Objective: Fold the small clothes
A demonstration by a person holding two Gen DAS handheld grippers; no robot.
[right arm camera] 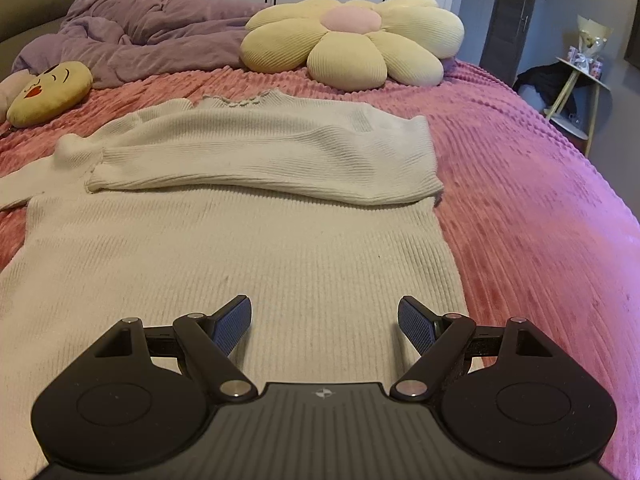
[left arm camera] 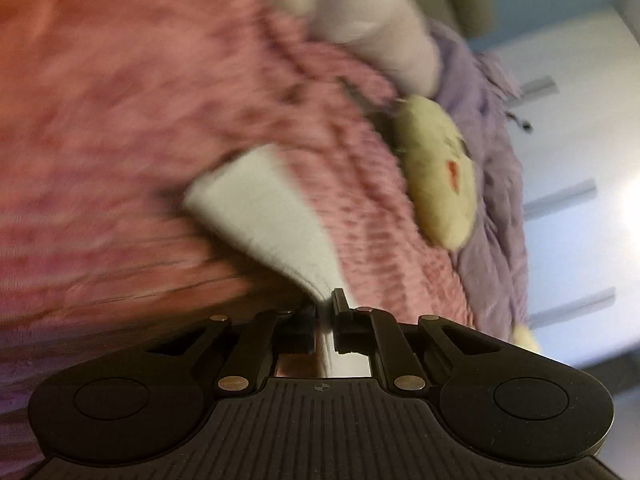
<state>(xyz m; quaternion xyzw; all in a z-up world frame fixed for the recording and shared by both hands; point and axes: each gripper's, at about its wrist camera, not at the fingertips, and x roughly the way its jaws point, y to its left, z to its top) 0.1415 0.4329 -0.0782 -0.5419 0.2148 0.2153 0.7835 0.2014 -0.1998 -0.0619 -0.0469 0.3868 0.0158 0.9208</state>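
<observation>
On pink bedspread (right arm camera: 520, 200), sweater (right arm camera: 240, 260) lengthwise, collar far (one sleeve crosswise)

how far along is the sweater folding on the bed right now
Done: one sleeve already lies folded across the cream sweater on the pink bedspread. In hand: the left gripper is shut on the other sleeve's cuff. The right gripper hangs open over the hem. Left: laying that sleeve across, then folding the body.

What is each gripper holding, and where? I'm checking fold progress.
The left gripper pinches the white sweater's sleeve at its cuff end. The right gripper holds nothing.
</observation>
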